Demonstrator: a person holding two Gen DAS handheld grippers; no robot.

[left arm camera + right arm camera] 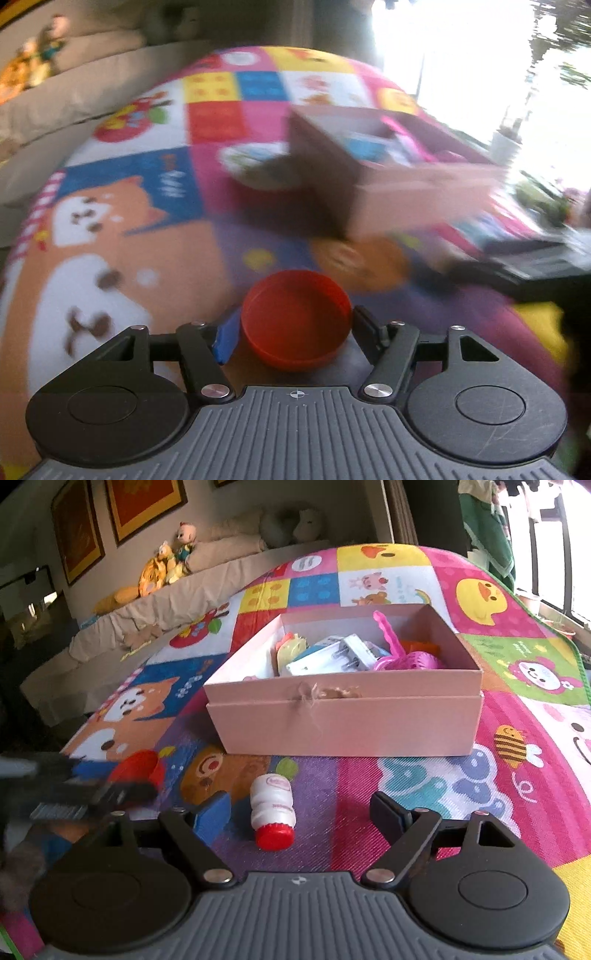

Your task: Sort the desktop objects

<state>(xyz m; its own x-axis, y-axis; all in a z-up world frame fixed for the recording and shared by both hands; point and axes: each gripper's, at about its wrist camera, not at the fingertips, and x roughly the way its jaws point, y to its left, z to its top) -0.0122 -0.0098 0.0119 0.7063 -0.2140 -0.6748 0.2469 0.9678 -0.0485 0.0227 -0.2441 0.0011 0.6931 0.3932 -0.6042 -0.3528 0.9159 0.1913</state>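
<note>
Fingers of left gripper [293, 332] pinch red cup [295, 319]; right gripper [301, 812] spread around white bottle [272, 806], label unreadable.

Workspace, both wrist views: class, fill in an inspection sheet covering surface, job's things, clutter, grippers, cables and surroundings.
Surface: colourful cartoon play mat laid flat.
Job's things: pink box open, holding a white pack, pink plastic toys and more; small white bottle with red cap lying on the mat before the box; red cup.
Clutter: nothing seen loose on the mat beyond these.
Grippers: left gripper shut on the red cup, view blurred; right gripper open, the bottle between its fingers, untouched.
Cables: nothing seen.
Surroundings: beige sofa with stuffed toys, framed pictures on the wall, bright window at right.
</note>
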